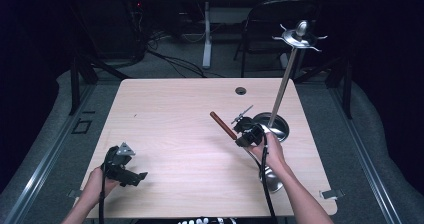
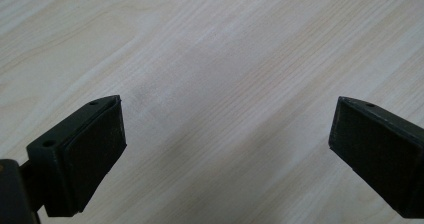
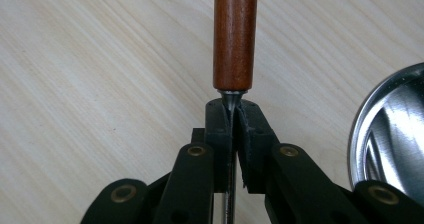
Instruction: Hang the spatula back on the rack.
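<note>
Right tongs (image 3: 234, 115) clamp an unlabelled wooden-handled ladle (image 3: 235, 34).

— What sort of place was it?

— A lab or recording studio, by the look of it. A pale wooden table (image 1: 175, 129) stood alone on grey carpet (image 1: 65, 91), with darkness all round it.

— Anything else pointing that way?

— Loose cables (image 1: 170, 59) ran over the floor behind it, a black chair (image 1: 265, 29) stood past the far edge, and the white leg of another desk (image 1: 206, 34) rose there. Nothing looked homely.
</note>
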### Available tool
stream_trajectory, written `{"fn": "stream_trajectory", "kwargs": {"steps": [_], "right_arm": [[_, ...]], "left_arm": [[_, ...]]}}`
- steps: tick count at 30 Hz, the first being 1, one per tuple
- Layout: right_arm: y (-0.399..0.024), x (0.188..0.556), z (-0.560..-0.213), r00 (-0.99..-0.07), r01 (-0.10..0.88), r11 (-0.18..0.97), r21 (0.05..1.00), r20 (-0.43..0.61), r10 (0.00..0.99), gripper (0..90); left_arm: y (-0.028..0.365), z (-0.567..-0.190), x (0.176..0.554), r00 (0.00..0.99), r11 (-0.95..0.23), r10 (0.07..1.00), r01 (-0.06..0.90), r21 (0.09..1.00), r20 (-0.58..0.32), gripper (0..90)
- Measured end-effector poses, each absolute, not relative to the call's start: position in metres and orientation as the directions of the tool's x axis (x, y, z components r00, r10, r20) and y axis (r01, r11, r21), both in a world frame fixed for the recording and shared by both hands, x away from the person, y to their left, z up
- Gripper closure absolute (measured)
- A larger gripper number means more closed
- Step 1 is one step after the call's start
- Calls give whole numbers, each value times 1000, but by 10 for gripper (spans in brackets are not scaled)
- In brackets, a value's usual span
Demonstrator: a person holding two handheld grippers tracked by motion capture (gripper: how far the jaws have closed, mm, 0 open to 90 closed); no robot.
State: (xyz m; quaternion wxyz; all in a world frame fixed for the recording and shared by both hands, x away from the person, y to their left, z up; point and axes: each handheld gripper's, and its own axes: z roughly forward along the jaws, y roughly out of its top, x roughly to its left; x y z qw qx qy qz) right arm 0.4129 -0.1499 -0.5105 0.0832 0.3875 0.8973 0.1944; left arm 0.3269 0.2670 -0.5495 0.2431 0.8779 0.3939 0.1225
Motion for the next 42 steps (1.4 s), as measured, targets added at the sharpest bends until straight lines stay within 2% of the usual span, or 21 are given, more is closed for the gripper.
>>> {"fn": "stream_trajectory", "kwargs": {"steps": [12, 33, 42], "right_arm": [[-172, 401, -493, -685, 629, 582, 515, 13, 729, 848], [-196, 389, -469, -670, 586, 505, 633, 27, 742, 847], [-207, 384, -454, -648, 536, 431, 726, 27, 761, 847]], "left_arm": [[266, -550, 327, 664, -577, 748, 630, 519, 25, 15], [264, -550, 328, 672, -584, 740, 625, 518, 25, 15], [263, -550, 328, 672, -584, 740, 624, 519, 26, 15]]}}
